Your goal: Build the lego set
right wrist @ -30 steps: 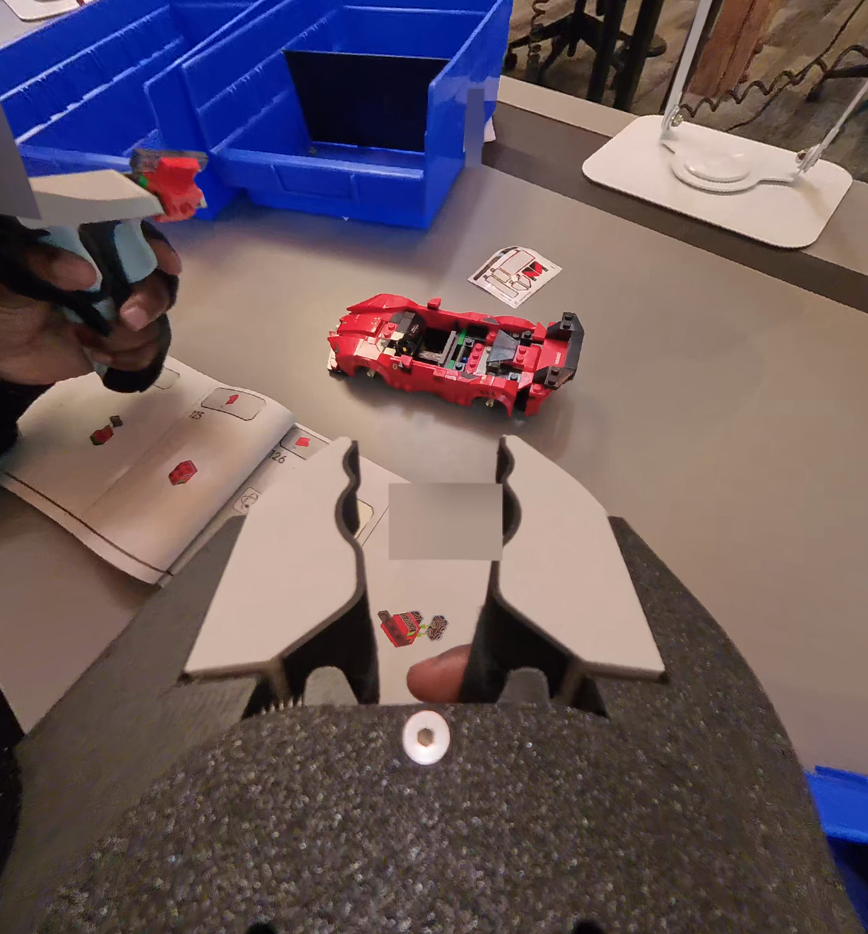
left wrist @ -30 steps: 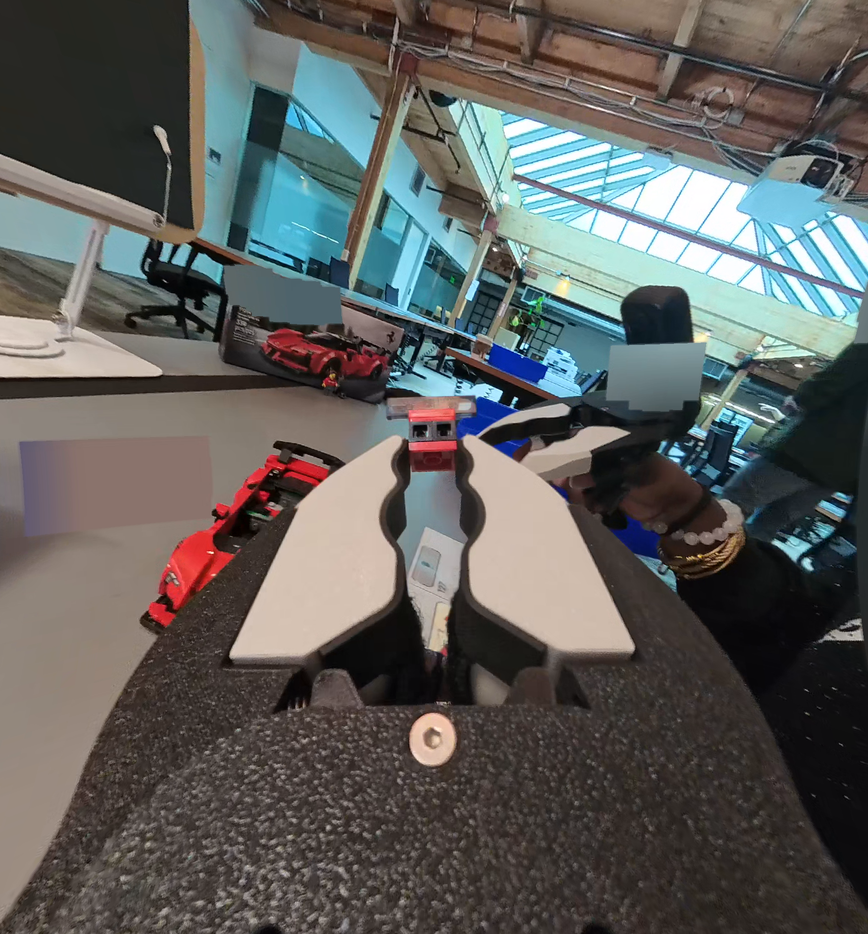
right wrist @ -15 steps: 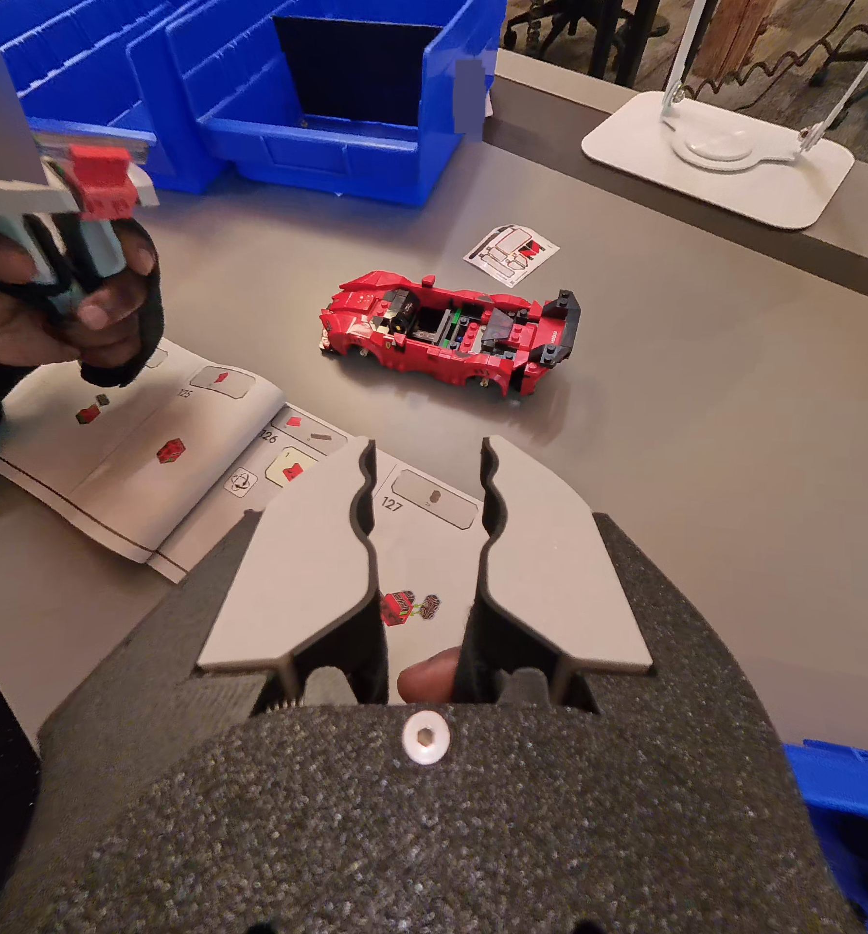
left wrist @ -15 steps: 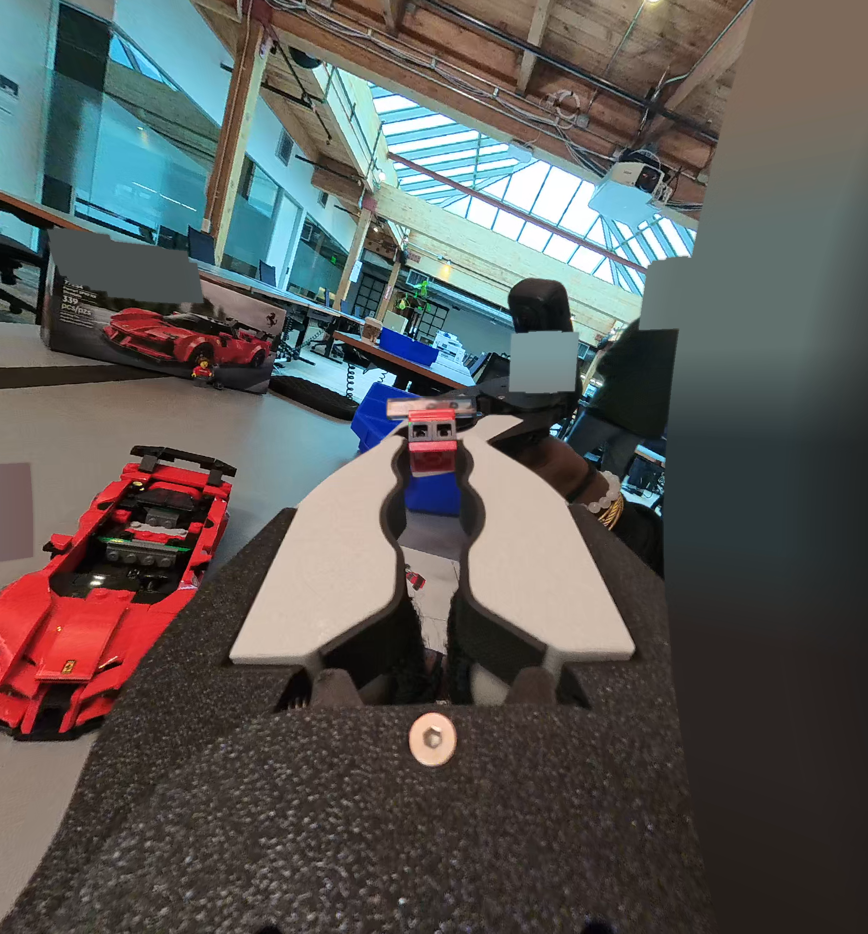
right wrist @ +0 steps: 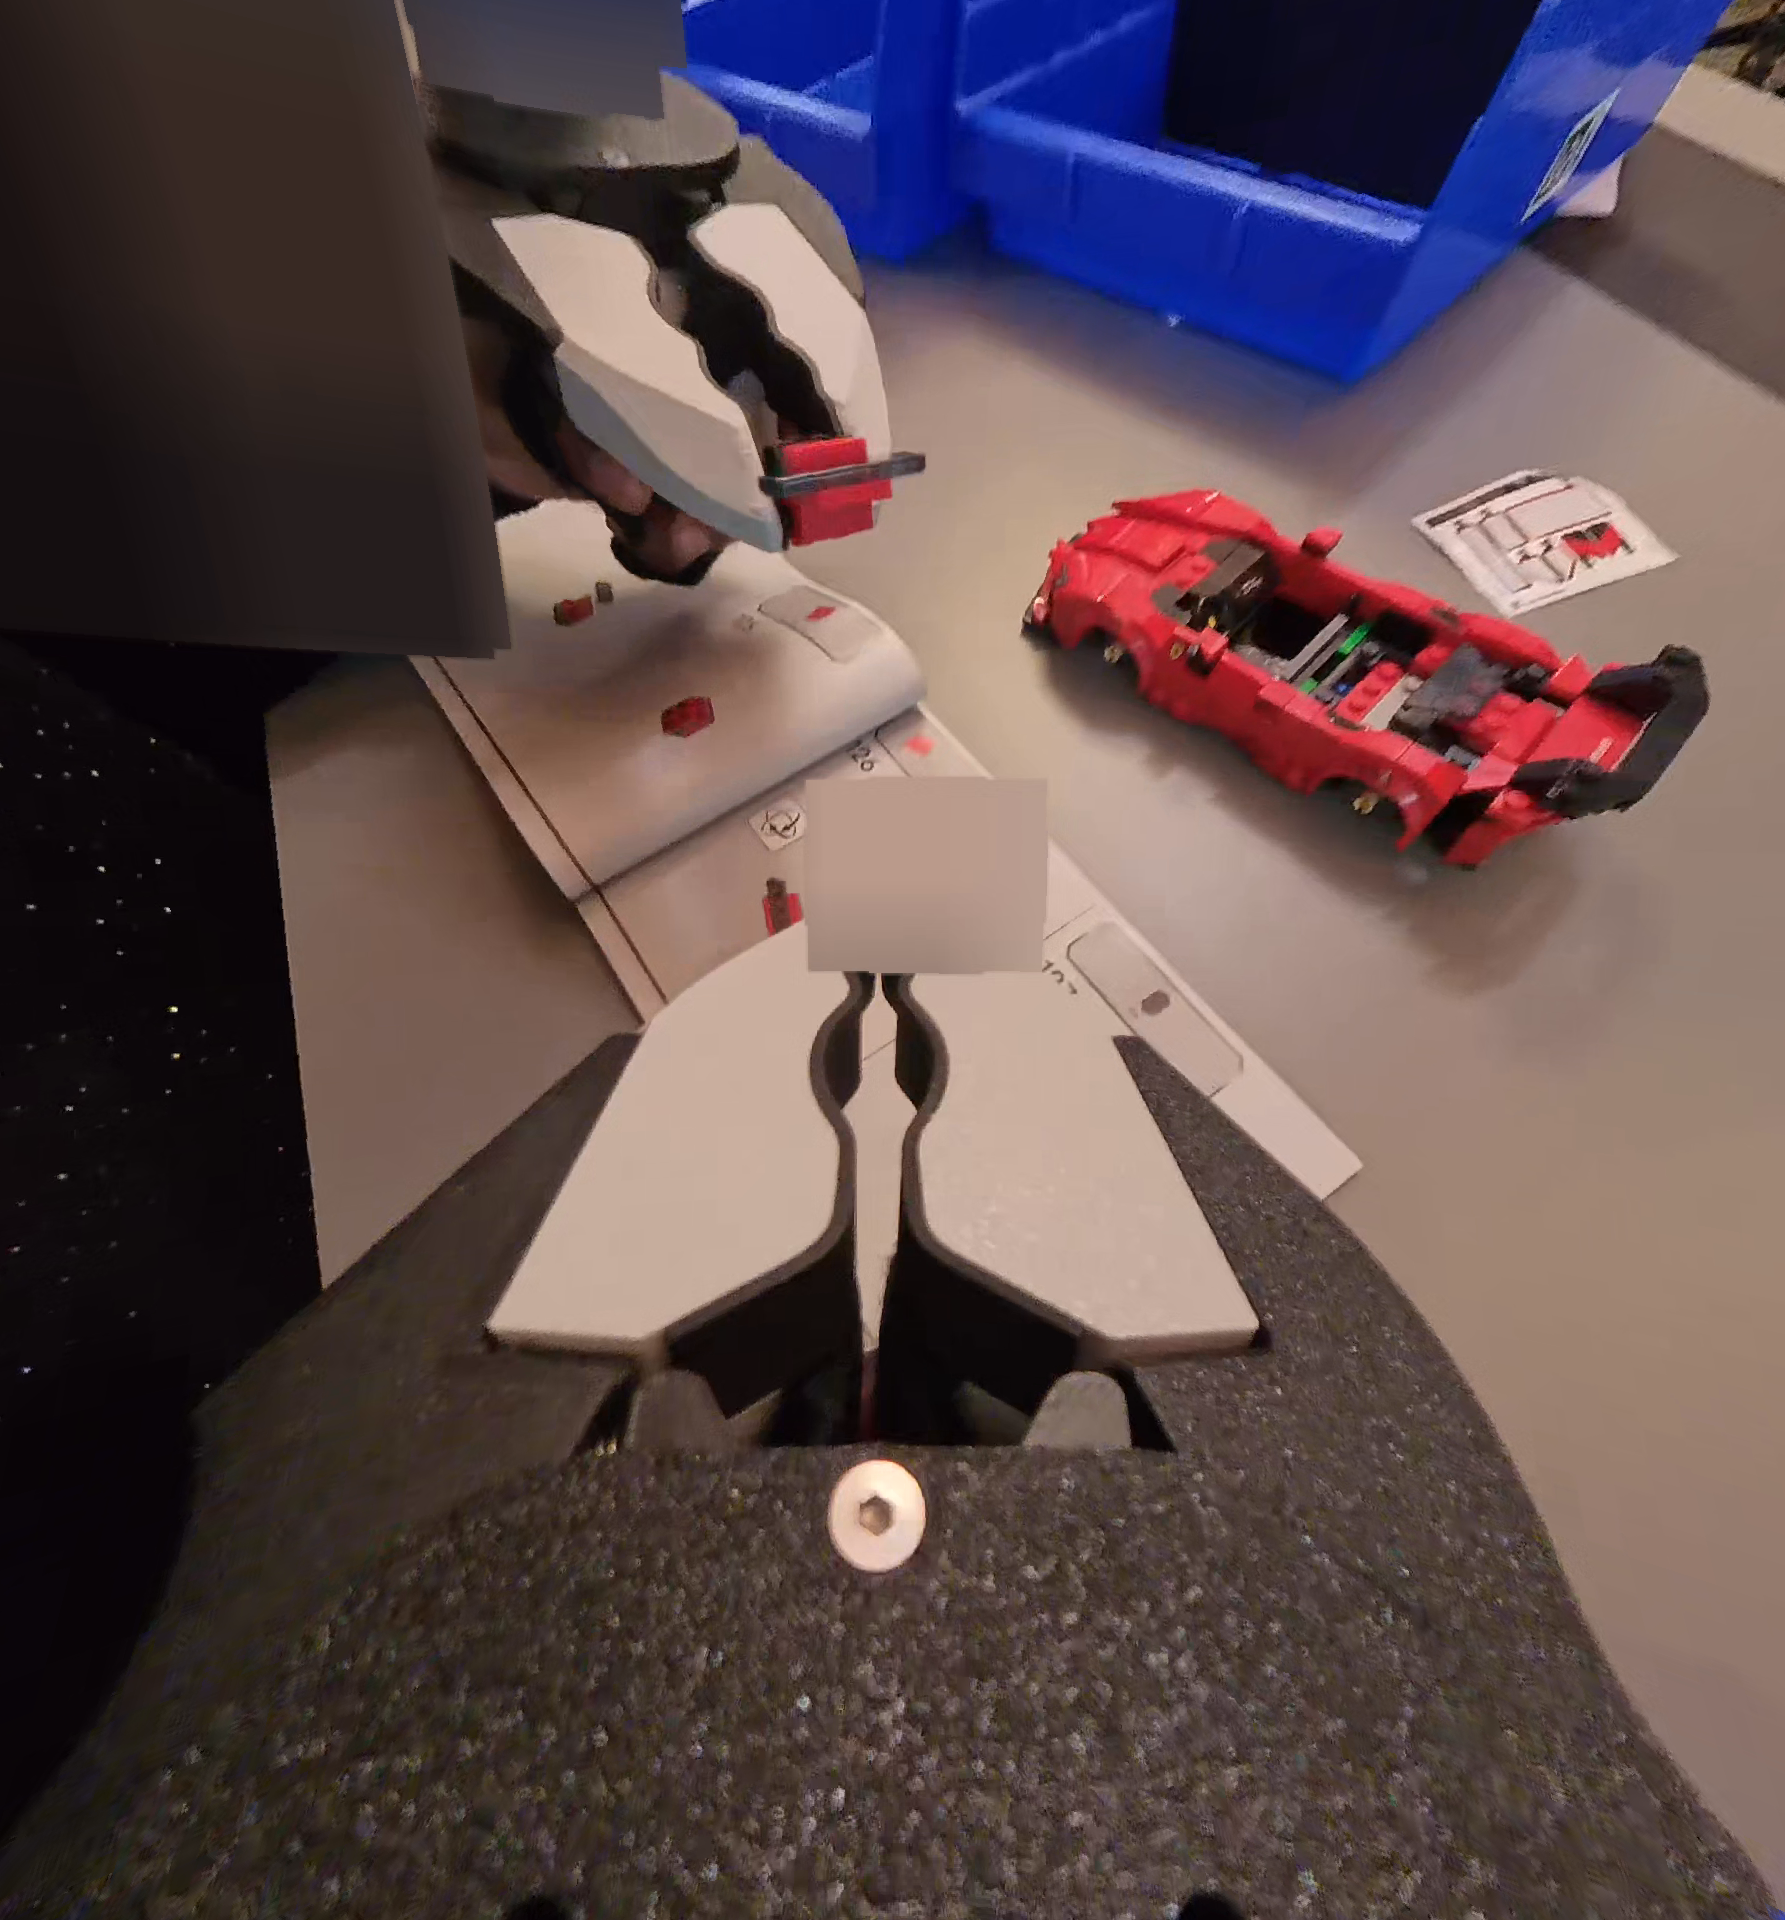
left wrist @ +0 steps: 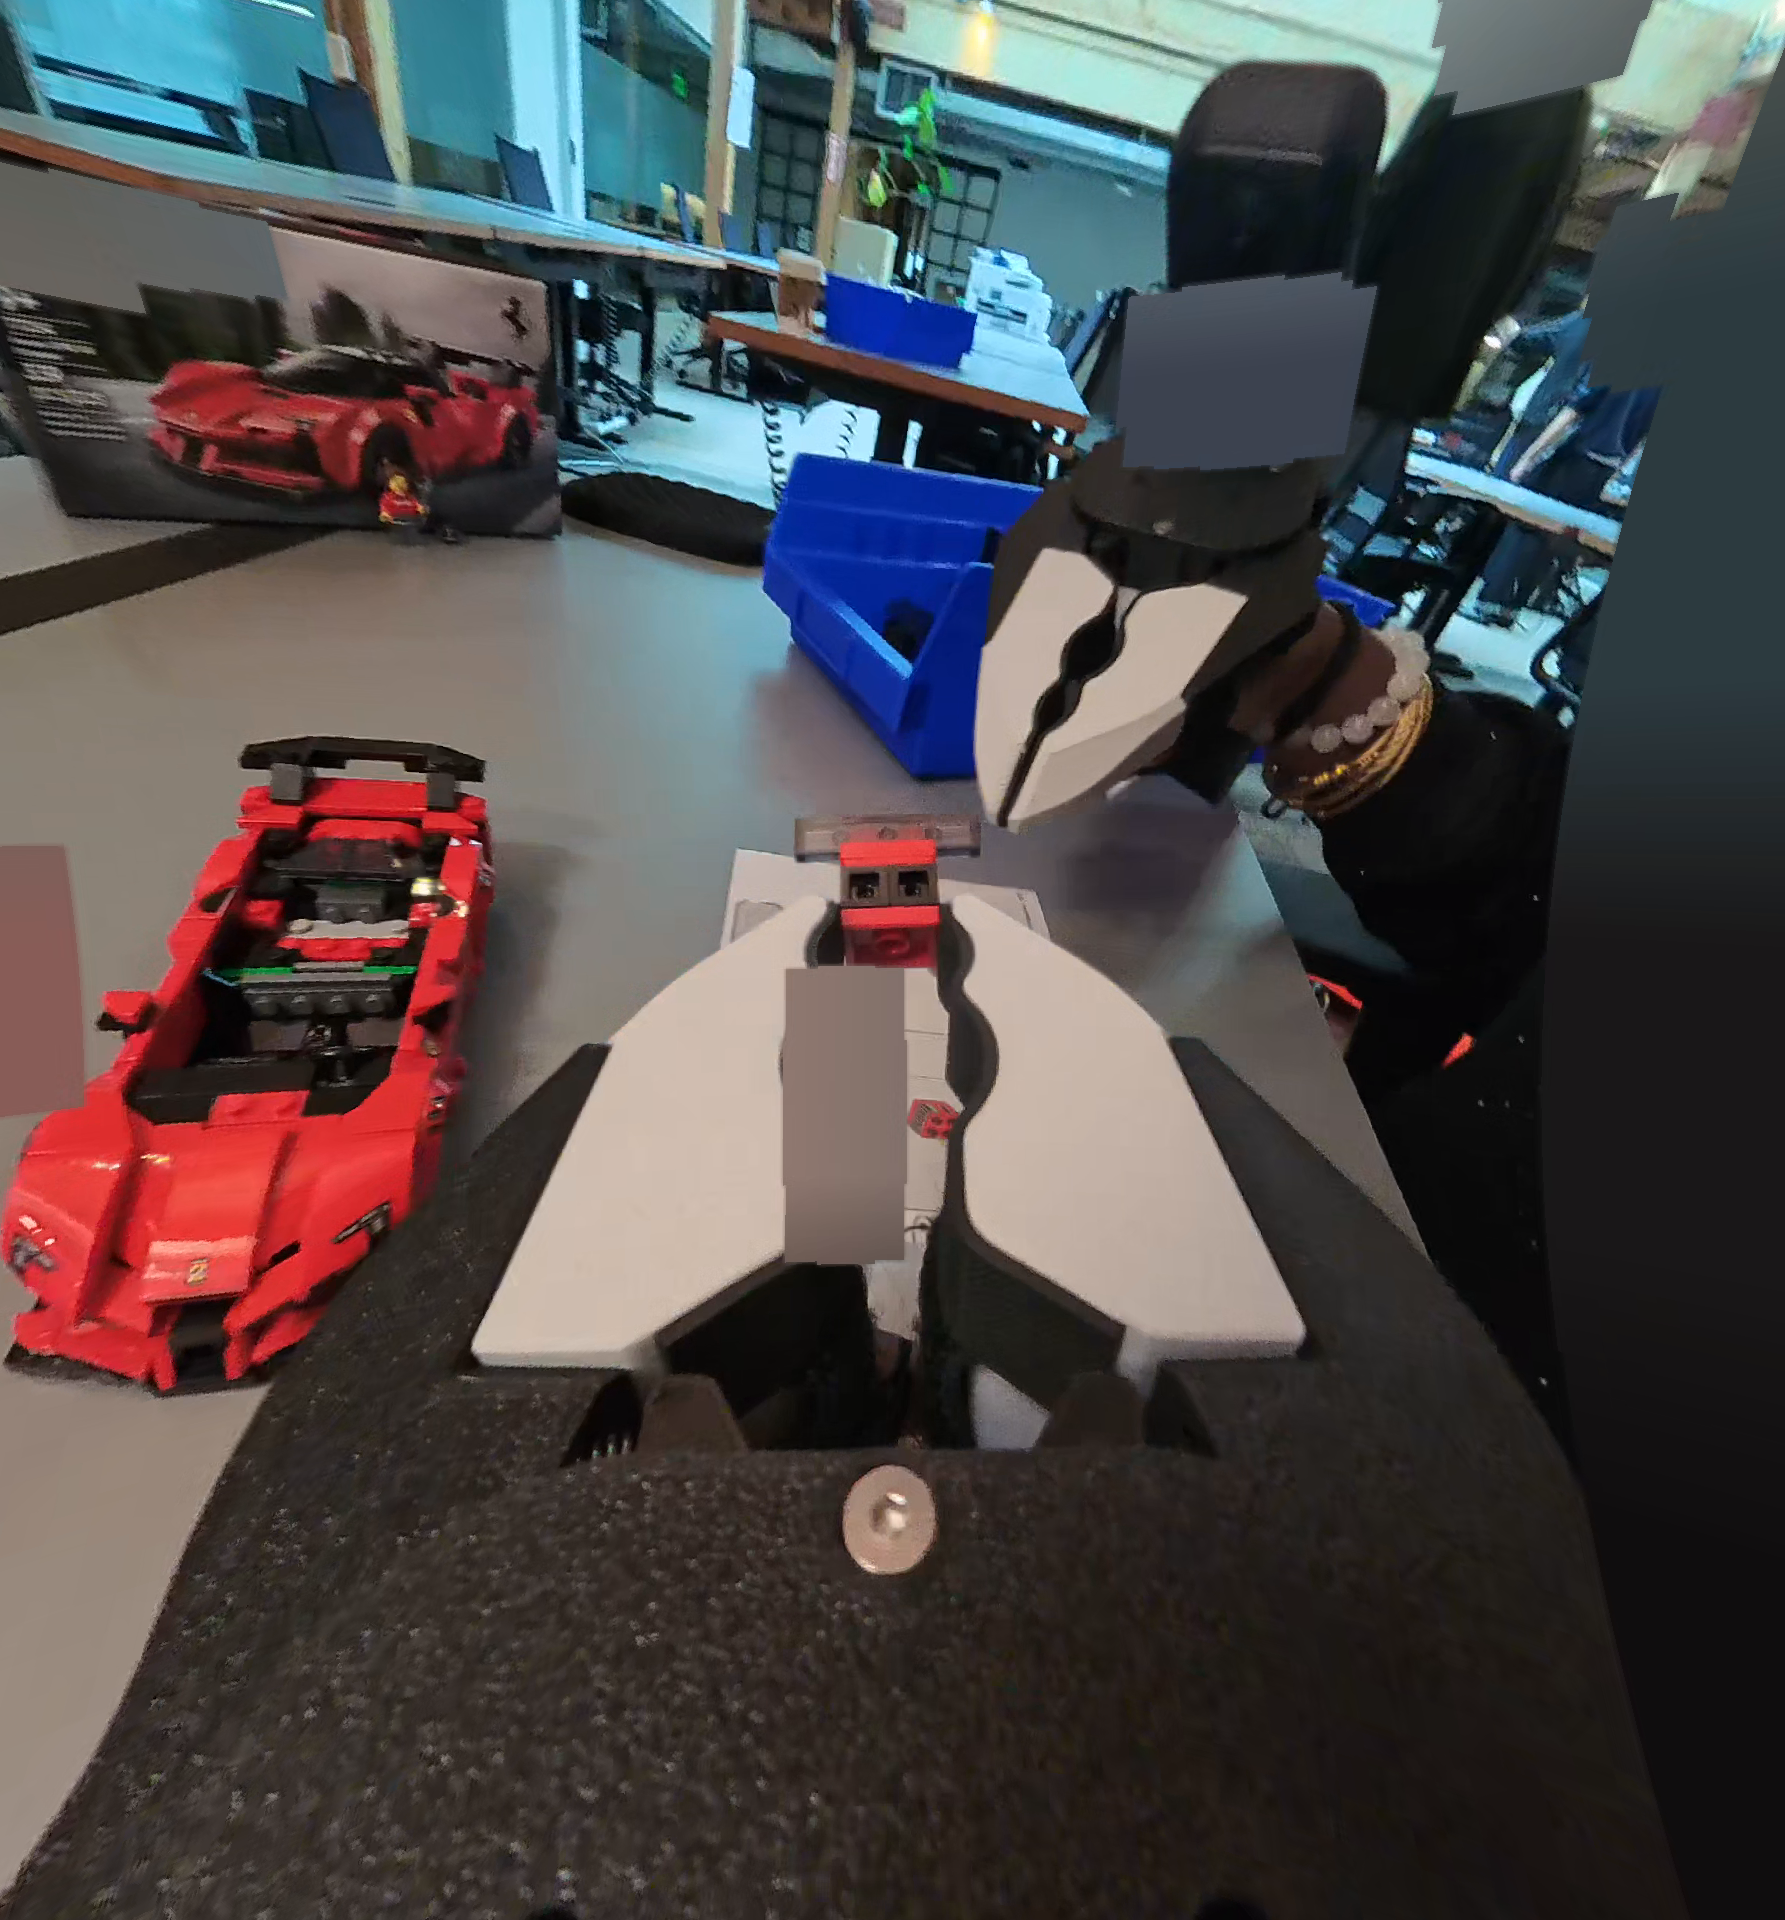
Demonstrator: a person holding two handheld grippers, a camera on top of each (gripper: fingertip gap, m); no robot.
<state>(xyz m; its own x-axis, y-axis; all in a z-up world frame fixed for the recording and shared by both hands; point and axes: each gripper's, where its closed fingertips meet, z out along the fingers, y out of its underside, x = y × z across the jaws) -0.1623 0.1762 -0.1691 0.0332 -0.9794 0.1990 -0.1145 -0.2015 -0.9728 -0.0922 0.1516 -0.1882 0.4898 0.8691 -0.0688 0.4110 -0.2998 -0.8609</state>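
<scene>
My left gripper [left wrist: 888,920] is shut on a small red lego sub-assembly [left wrist: 886,904] with a smoky clear plate across its top. It holds the piece above the open instruction booklet [left wrist: 763,894]. The right wrist view shows the same grasp [right wrist: 815,488], with both fingers on the red piece [right wrist: 831,499]. My right gripper [right wrist: 880,982] is shut, and a blur patch partly covers its tips. In the left wrist view its closed tips [left wrist: 1013,810] hang just right of the clear plate, with nothing between them. The partly built red car [left wrist: 244,1049] [right wrist: 1366,665] sits on the grey table.
Blue bins [right wrist: 1179,208] [left wrist: 867,603] stand at the back of the table. A sticker sheet [right wrist: 1542,540] lies beyond the car. The set's box [left wrist: 296,395] stands at the far left. The booklet [right wrist: 722,686] lies below both grippers. A person's wrist with bracelets [left wrist: 1355,727] holds the right gripper. About 9 cm separates my left fingertips from my right. About 15 cm separates my left fingertips from the partly built red car [right wrist: 1366,665]. It turns up in the left wrist view [left wrist: 295,936] as well.
My right gripper has closed from wide open, its pads meeting on air, and has moved up beside the held piece. My left gripper has tilted down toward the table, still holding the red piece.
</scene>
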